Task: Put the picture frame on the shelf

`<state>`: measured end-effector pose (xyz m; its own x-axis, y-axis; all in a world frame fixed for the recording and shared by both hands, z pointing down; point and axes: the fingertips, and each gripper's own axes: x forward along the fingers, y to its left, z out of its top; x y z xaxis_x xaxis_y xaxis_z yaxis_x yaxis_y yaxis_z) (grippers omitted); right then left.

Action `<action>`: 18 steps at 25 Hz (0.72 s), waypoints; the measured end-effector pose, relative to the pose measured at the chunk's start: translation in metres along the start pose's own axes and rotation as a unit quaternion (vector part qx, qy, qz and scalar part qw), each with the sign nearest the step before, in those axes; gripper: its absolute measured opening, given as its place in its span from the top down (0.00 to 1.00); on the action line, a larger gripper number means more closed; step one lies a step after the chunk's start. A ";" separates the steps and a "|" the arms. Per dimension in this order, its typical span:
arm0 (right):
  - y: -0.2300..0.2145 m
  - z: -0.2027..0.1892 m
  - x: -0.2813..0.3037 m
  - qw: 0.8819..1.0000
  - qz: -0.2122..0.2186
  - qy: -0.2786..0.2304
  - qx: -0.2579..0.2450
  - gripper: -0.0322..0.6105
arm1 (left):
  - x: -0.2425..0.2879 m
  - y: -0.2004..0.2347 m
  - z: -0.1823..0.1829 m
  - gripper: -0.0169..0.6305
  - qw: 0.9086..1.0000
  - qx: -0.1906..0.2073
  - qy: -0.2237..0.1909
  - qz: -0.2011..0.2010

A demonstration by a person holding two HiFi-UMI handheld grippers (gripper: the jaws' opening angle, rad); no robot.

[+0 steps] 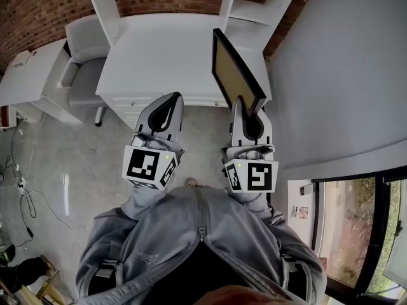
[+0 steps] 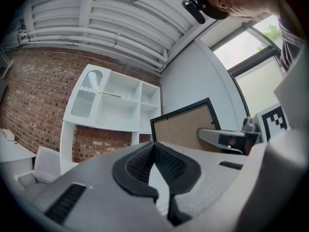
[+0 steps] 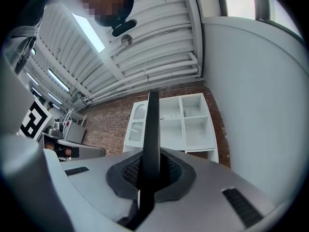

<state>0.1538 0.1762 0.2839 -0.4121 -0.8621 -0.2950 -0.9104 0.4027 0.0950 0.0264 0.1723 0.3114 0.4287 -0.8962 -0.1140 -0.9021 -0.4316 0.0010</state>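
We note the right gripper (image 1: 247, 114) clamped on the lower edge of the picture frame (image 1: 234, 68), which stands upright over the white desk (image 1: 159, 49), near the shelf (image 1: 257, 8). We find the left gripper (image 1: 168, 110) closed and empty.

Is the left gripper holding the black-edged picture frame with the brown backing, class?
No, the left gripper has its jaws shut on nothing; the right gripper clamps the black-edged picture frame with brown backing.

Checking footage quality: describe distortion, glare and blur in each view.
Head view: fisheye curves the desk's edges. Left gripper view: window blown out, corners dark. Right gripper view: ceiling light glares; picture frame's edge looks sharp.
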 end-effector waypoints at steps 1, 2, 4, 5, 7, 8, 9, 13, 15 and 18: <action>-0.003 -0.002 0.004 1.000 0.002 -0.001 0.001 0.90 | 0.005 0.002 0.000 0.96 1.000 0.001 -0.001 0.003; -0.006 -0.004 0.008 1.000 0.005 -0.002 0.002 0.90 | 0.009 0.003 -0.001 0.96 1.000 0.002 -0.001 0.006; -0.011 -0.007 0.015 1.000 0.008 -0.004 0.007 0.90 | 0.017 0.004 -0.002 0.96 1.000 0.005 0.001 0.009; -0.013 -0.008 0.018 1.000 0.009 -0.004 0.010 0.90 | 0.020 0.005 -0.002 0.96 1.000 0.006 0.003 0.010; -0.016 -0.011 0.021 1.000 0.011 -0.003 0.014 0.90 | 0.024 0.006 -0.002 0.96 1.000 0.008 0.005 0.013; -0.017 -0.011 0.023 1.000 0.012 -0.002 0.016 0.90 | 0.026 0.007 -0.001 0.96 1.000 0.007 0.006 0.014; -0.018 -0.011 0.024 1.000 0.014 -0.002 0.016 0.90 | 0.028 0.008 -0.001 0.96 1.000 0.007 0.006 0.016; -0.022 -0.013 0.029 1.000 0.015 -0.002 0.017 0.90 | 0.035 0.011 0.000 0.96 1.000 0.008 0.006 0.018; -0.025 -0.015 0.032 1.000 0.014 -0.003 0.018 0.90 | 0.040 0.012 -0.001 0.96 1.000 0.008 0.005 0.018; -0.029 -0.019 0.037 1.000 0.014 -0.004 0.017 0.90 | 0.047 0.016 -0.003 0.96 1.000 0.008 0.005 0.021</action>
<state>0.1644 0.1267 0.2879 -0.4368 -0.8479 -0.3005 -0.8967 0.4371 0.0702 0.0322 0.1233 0.3093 0.3908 -0.9146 -0.1042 -0.9199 -0.3920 -0.0101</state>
